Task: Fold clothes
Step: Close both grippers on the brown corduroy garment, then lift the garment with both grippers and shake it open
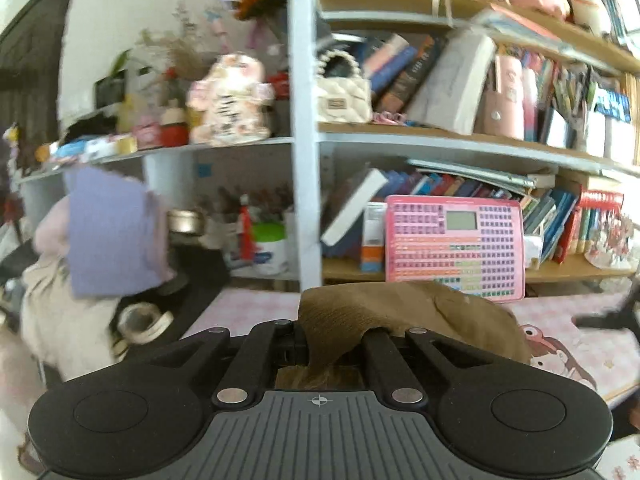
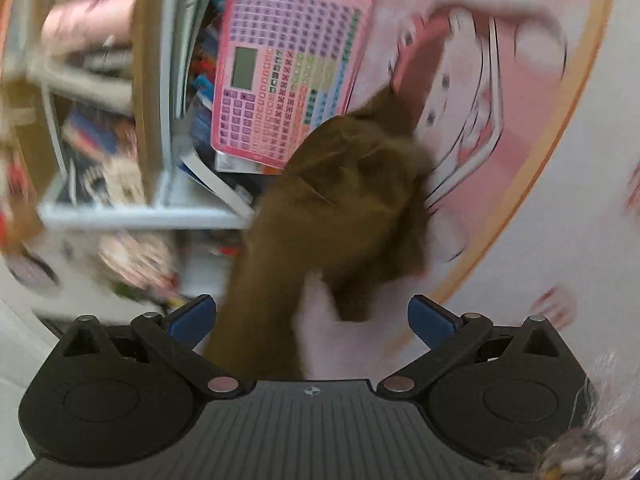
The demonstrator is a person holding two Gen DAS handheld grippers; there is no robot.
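Note:
A brown garment (image 1: 372,312) is pinched in my left gripper (image 1: 334,340), whose jaws are shut on a fold of it above the pink table mat (image 1: 248,308). In the right wrist view the same brown garment (image 2: 340,200) hangs blurred in front of my right gripper (image 2: 312,316). That gripper's blue-padded fingers (image 2: 192,316) stand wide apart, and the cloth passes between them without being clamped. The right view is tilted and motion-blurred.
A bookshelf (image 1: 306,140) full of books, toys and a white handbag (image 1: 344,96) stands just behind the table. A pink toy keyboard (image 1: 454,248) leans against it, and it also shows in the right wrist view (image 2: 288,72). A purple cloth (image 1: 112,232) and tape roll (image 1: 144,320) lie left.

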